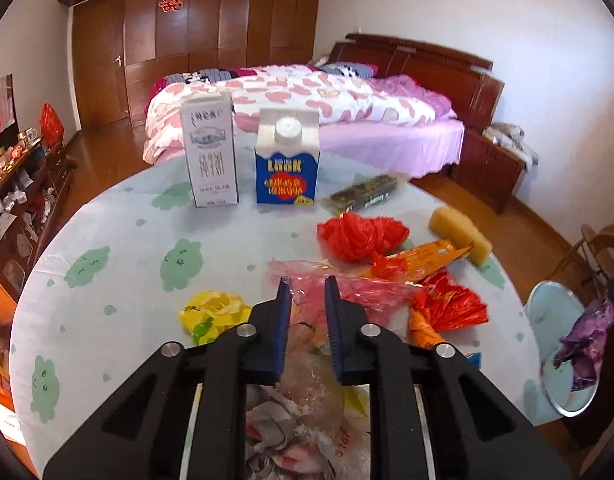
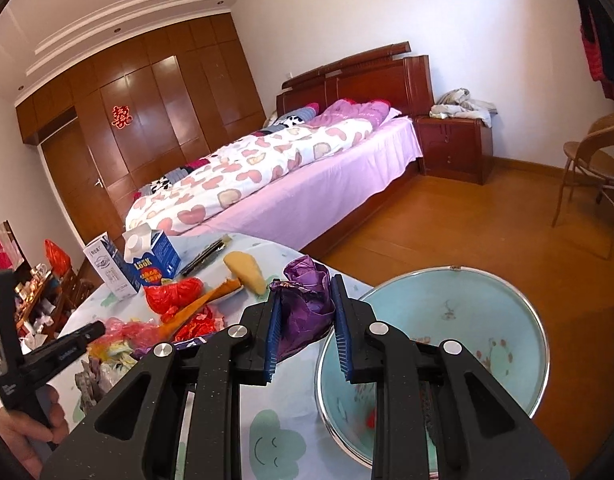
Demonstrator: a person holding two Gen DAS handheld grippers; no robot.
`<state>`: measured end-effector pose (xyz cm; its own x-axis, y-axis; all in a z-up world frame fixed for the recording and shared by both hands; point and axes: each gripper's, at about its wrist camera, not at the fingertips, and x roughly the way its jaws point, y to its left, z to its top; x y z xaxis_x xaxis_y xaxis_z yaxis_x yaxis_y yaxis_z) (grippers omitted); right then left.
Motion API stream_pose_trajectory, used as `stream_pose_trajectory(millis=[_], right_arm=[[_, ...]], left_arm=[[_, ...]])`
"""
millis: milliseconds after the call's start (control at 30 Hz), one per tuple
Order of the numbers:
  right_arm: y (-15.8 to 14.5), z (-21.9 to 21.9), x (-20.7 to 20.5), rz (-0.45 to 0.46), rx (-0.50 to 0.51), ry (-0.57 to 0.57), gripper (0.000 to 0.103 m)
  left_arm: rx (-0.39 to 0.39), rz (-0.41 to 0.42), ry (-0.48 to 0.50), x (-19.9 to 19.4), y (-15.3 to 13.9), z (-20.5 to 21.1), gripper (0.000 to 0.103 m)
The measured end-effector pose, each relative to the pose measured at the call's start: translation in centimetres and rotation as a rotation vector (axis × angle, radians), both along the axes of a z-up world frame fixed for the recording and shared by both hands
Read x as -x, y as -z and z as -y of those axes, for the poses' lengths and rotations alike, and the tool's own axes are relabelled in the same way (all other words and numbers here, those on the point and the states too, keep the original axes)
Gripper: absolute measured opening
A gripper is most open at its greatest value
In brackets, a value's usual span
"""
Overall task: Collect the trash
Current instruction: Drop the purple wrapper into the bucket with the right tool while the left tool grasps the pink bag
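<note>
The left gripper (image 1: 305, 286) is closing its jaws on the pink plastic bag (image 1: 347, 288) lying on the tabletop (image 1: 119, 240). The right gripper (image 2: 307, 292) is clenching a purple wrapper (image 2: 307, 308); the light blue basin (image 2: 447, 320) is waiting at about four o'clock from its jaws, just beside.

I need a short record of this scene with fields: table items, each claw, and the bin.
upright cartons: white milk carton; blue Look carton
loose trash: red plastic bag; yellow sponge; yellow wrapper
left claw: shut on pink plastic bag
right claw: shut on purple wrapper
bin: light blue basin beside the table
</note>
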<state>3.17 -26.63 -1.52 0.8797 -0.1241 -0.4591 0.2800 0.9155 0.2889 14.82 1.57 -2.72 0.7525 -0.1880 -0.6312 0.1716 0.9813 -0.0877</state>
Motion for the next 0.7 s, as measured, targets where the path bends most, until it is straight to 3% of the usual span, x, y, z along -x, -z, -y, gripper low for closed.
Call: stream_pose_trajectory(millis=[300,433,700], right_arm=[[-0.6,0.5,1.1,0.005,0.027,0.024,0.025],[-0.8,1.1,1.9,-0.001,0.056,0.043,0.025],[-1.3,4.1,4.5,-0.004,0.132,0.136,0.025]], left_arm=[[0.062,0.108,-0.009,3.5,-4.0,-0.4,0.011],[0.086,0.15,0.033,5.4,-5.9,0.4,0.011],[0.119,0.162,0.156,8.3,-7.1,4.3,0.011]])
